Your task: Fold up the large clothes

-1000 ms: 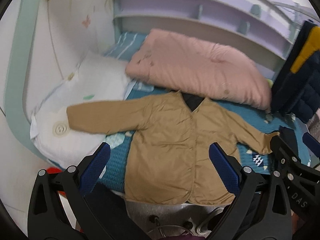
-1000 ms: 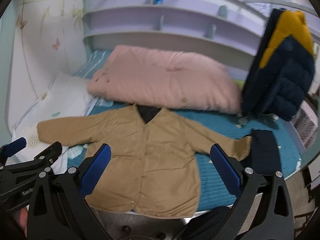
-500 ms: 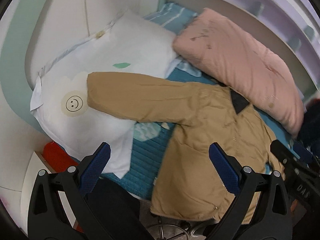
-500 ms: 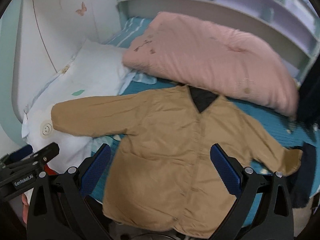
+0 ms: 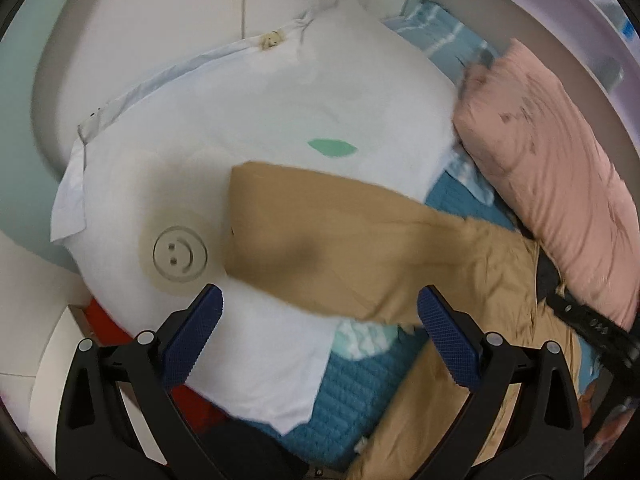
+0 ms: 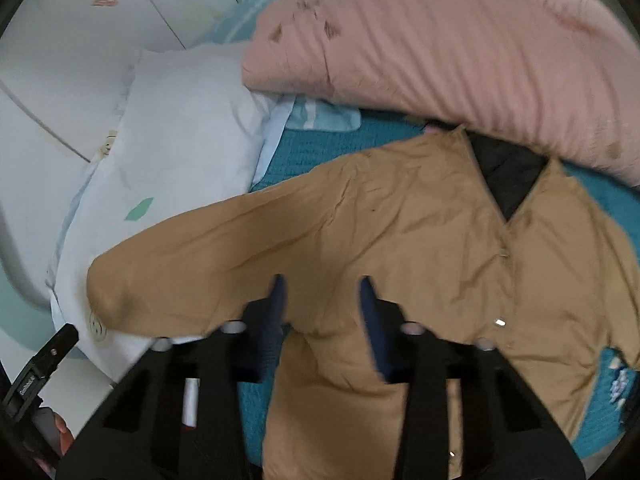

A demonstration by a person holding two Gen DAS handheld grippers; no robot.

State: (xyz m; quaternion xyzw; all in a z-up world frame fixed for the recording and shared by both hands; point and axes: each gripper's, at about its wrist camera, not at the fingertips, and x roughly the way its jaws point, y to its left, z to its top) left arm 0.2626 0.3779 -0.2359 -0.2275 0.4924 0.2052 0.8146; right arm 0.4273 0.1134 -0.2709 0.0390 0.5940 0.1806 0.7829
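A tan jacket (image 6: 420, 248) lies face up and spread out on the teal bed cover (image 6: 320, 148), with a black lining at the collar. Its left sleeve (image 5: 320, 240) stretches over a white pillow (image 5: 224, 128). My left gripper (image 5: 320, 332) is open and empty, hovering just above the sleeve near its cuff. My right gripper (image 6: 322, 312) is partly closed with a gap between its blue pads, empty, over the armpit of the same sleeve. The jacket's right sleeve is out of view.
A pink quilt (image 6: 460, 48) lies along the back of the bed. The white pillow (image 6: 180, 128) with a smiley print (image 5: 180, 254) sits at the left, by a white wall. Something red (image 5: 104, 316) lies below the pillow's edge.
Both grippers have moved left and down towards the jacket's left sleeve. The right gripper's fingers have narrowed from wide open. The left gripper stays wide open.
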